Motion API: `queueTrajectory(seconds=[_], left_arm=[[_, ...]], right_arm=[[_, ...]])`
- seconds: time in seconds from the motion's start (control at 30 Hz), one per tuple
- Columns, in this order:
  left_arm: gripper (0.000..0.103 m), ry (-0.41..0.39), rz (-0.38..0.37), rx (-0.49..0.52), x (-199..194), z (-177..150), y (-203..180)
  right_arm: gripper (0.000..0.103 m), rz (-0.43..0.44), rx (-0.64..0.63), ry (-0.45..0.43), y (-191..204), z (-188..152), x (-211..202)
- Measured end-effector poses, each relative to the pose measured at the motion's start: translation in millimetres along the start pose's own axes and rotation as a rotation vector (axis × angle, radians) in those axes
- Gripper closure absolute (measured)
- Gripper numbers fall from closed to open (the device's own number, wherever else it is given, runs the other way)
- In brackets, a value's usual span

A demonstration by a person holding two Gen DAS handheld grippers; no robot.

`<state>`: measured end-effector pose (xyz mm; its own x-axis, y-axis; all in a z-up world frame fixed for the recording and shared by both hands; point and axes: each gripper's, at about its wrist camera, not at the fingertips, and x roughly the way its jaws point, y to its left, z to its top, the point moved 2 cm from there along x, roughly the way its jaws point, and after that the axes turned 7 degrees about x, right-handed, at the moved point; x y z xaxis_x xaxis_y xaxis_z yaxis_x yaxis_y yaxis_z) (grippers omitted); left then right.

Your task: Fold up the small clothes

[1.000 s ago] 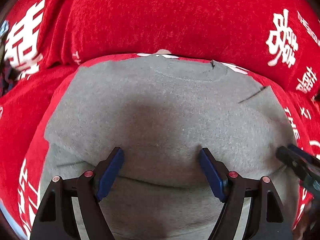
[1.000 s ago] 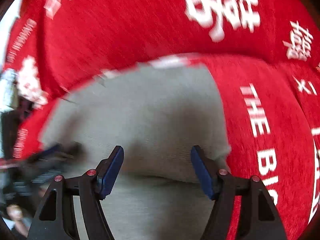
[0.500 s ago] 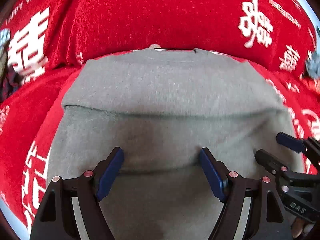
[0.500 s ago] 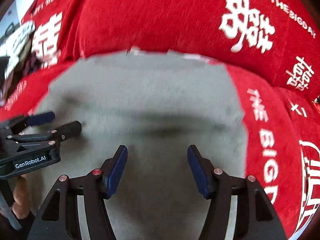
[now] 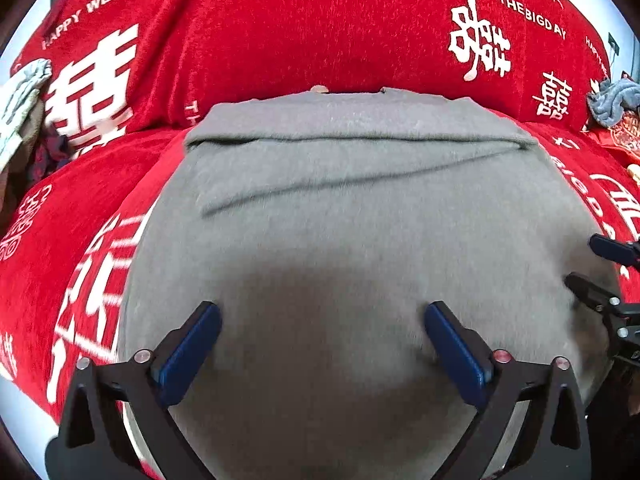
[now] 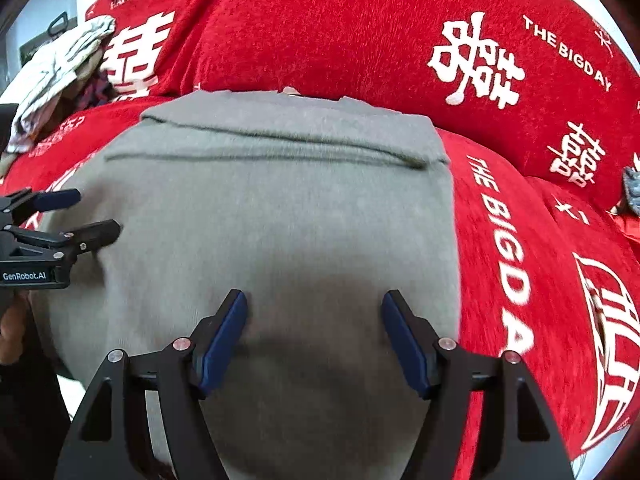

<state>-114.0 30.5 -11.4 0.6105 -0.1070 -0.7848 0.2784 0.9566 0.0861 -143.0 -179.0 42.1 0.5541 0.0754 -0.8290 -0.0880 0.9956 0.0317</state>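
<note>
Two hand-held grippers hover side by side over a grey garment (image 5: 352,216) spread flat on a red sofa cover (image 5: 280,28) printed with white characters and lettering. Left gripper (image 5: 322,344): jaws wide apart, having just opened further, nothing between the blue pads, cloth lying slack beneath. Right gripper (image 6: 314,336): jaws likewise apart and just opened further, empty, poised over the garment's right half near its right edge. Each tool shows at the margin of the other's view, so both work the same piece from its near side. Across the far part of the garment runs a raised fold ridge (image 5: 356,140), one layer lying doubled along the seat's back; a shallow diagonal crease (image 5: 360,180) crosses just nearer than it. Judged from this layout, a far-to-near fold has been laid and let go, and the open jaws suit a retreat toward the near hem for a fresh pinch. Spacing the tools across the width should keep the next fold square. Other crumpled clothes (image 6: 60,68) wait at far left, and a bluish cloth (image 5: 614,100) at far right.
</note>
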Motion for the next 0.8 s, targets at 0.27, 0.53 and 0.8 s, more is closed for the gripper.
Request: queueTrajectory(seconds=[0.27, 0.53, 0.8], left_arm=[[0.001, -0.031, -0.042, 0.090, -31, -1, -28], [0.000, 0.028, -0.023, 0.106, -18, -25, -34], [0.000, 0.022, 0.033, 0.092, -31, -29, -24]], right_arm=[[0.030, 0.088, -0.090, 0.012, 43, 0, -21], [0.028, 0.042, -0.166, 0.032, 52, -22, -13], [0.027, 0.001, -0.035, 0.055, 9, -34, -33]])
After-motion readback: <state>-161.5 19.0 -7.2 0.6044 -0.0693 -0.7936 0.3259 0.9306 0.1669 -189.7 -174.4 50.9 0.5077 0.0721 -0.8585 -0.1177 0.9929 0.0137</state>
